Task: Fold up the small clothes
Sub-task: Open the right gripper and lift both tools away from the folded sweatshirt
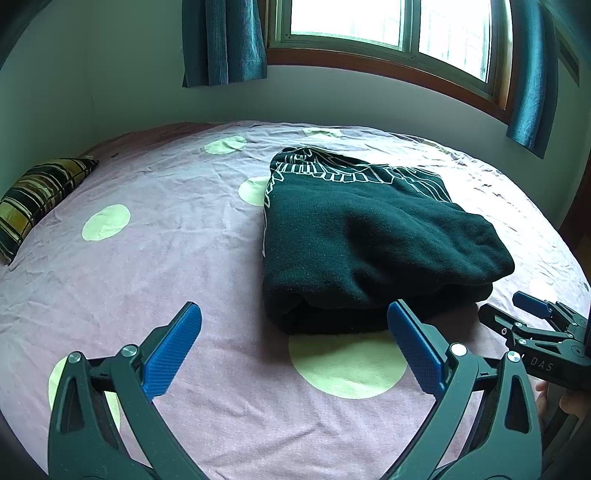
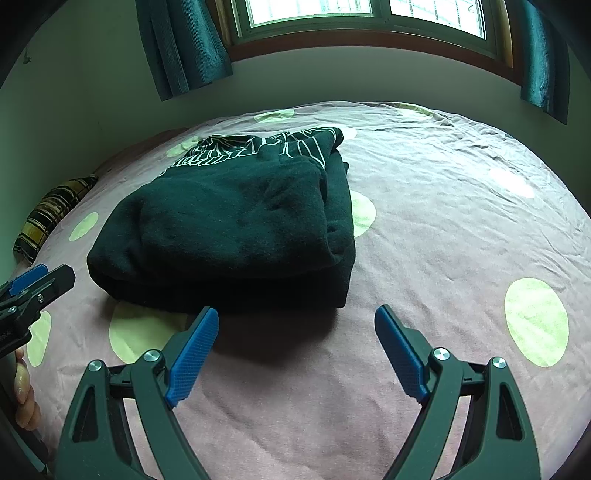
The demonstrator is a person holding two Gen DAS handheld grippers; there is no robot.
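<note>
Reference landmark: the folded dark green garment (image 1: 369, 236), a thick fleece bundle with a white line print on its far layer, lying on the pink bedsheet (image 1: 166, 258) with pale green dots. Far to the left of the garment, at the sheet's edge by the wall, a plaid pillow (image 1: 37, 199) in yellow and black lies apart from it. Left of the garment's near corner, the left gripper (image 1: 293, 332) hangs over bare sheet, its blue-padded fingers (image 1: 173, 350) spread wide with nothing between them; its right-hand finger tip sits just in front of the garment's near folded edge, and contact cannot be judged from this view. A large green dot (image 1: 347, 369) lies directly in front of the garment, partly tucked under its near edge. Seen from the right wrist camera, the garment (image 2: 236, 221) lies ahead and to the left, and the right gripper (image 2: 295, 332) hangs just short of its near right corner, fingers (image 2: 192, 354) likewise spread apart and holding nothing, above the garment's shadow. Behind the garment, a window (image 1: 388, 26) with a wooden sill is set in the wall, with teal curtains (image 1: 225, 40) at either side.
</note>
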